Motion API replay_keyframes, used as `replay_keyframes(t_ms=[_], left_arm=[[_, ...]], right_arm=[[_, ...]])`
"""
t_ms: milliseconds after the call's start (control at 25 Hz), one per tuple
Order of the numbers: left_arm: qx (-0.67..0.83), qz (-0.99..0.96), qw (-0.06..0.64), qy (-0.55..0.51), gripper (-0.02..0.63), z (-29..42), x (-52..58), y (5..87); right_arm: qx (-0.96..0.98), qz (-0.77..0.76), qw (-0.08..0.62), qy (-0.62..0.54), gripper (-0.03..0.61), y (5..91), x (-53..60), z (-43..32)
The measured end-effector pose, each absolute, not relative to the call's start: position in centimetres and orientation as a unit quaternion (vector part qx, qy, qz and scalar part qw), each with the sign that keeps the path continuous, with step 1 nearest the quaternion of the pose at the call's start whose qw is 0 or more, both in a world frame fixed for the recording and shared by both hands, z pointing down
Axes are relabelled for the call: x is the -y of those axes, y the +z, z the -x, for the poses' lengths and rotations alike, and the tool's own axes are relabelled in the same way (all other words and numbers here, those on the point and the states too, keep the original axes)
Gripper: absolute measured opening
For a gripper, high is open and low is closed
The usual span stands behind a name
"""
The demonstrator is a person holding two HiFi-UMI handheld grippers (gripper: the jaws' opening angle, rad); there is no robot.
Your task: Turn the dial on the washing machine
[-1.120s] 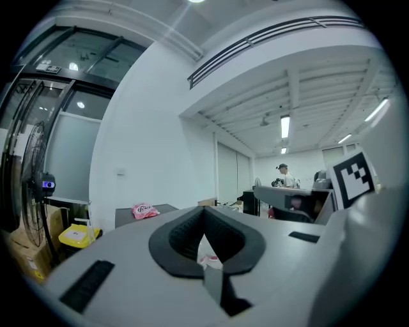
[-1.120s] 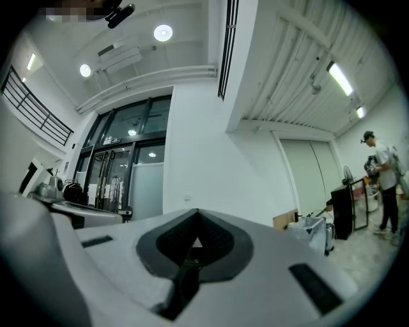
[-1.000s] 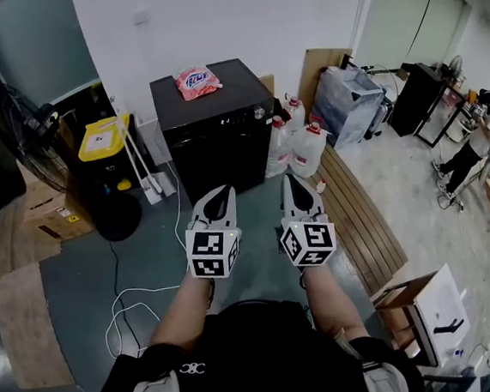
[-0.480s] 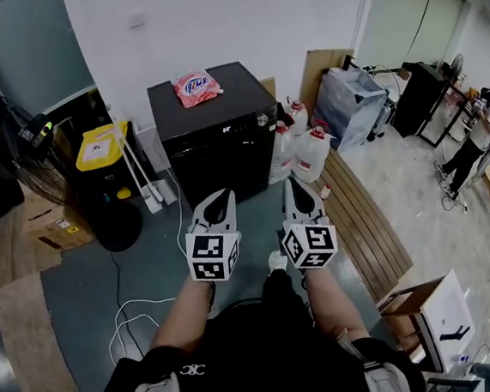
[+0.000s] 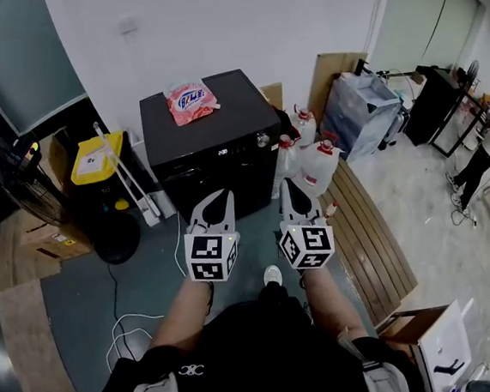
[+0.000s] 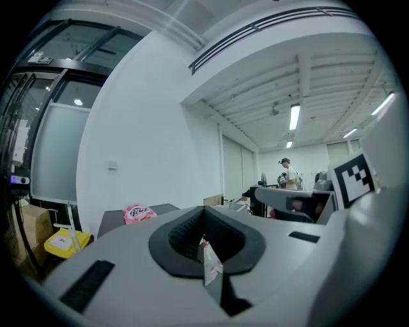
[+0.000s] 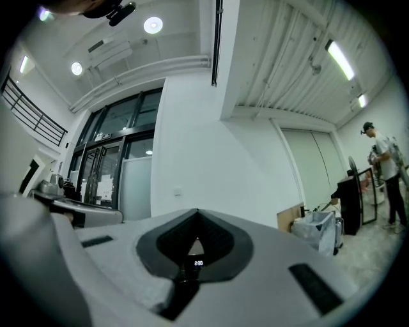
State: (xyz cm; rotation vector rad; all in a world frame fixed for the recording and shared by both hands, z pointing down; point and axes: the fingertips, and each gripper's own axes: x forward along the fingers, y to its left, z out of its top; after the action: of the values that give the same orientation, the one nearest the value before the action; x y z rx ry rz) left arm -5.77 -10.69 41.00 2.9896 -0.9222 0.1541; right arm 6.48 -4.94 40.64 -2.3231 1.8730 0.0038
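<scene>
1. Nearest, at 6 o'clock of the head view: left tongs (image 5: 220, 194) and right tongs (image 5: 286, 182), side by side, tips aimed toward 12 o'clock. Both pressed together, pinching nothing and touching nothing, with only a small teardrop window left behind the shut tips.
2. Through that window on the right tongs: the lit display (image 7: 198, 262) of the machine, so roughly lined up with the front panel.
3. Next out: bare floor (image 5: 147, 252) between tips and machine. Well apart from the target, no contact yet.
4. At 12 o'clock: black washing machine (image 5: 217, 172) standing against the wall, with a pink detergent bag (image 5: 189, 100) on its lid. Dial (image 5: 261, 138) seen as a small silvery knob at the 3 o'clock end of the front panel, about 11 o'clock from the right tips.
5. Judged handling of the dial: rigid, round, fixed to the panel, probably smooth and so prone to slipping, likely turning with some resistance. Nothing to lift; the machine looks heavy enough to stay put. Best taken across the rim, pads on opposite sides, square from the front, then twisted about its axis. Calls for spreading the tongs first.
6. Farther round: white jugs (image 5: 318, 163) with red caps at the machine's 3 o'clock, yellow bin (image 5: 94, 155) at its 9 o'clock.
</scene>
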Motion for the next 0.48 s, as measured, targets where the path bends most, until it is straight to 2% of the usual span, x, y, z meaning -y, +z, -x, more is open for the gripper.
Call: replay_keyframes(t_ms=[480], left_arm=[[0.327, -0.942, 0.023, 0.068, -0.005, -8.0, 21.7, 41.6]], right_arm=[[-0.661, 0.747, 0.061, -0.022, 0.0, 41.7, 17.0, -19.8]])
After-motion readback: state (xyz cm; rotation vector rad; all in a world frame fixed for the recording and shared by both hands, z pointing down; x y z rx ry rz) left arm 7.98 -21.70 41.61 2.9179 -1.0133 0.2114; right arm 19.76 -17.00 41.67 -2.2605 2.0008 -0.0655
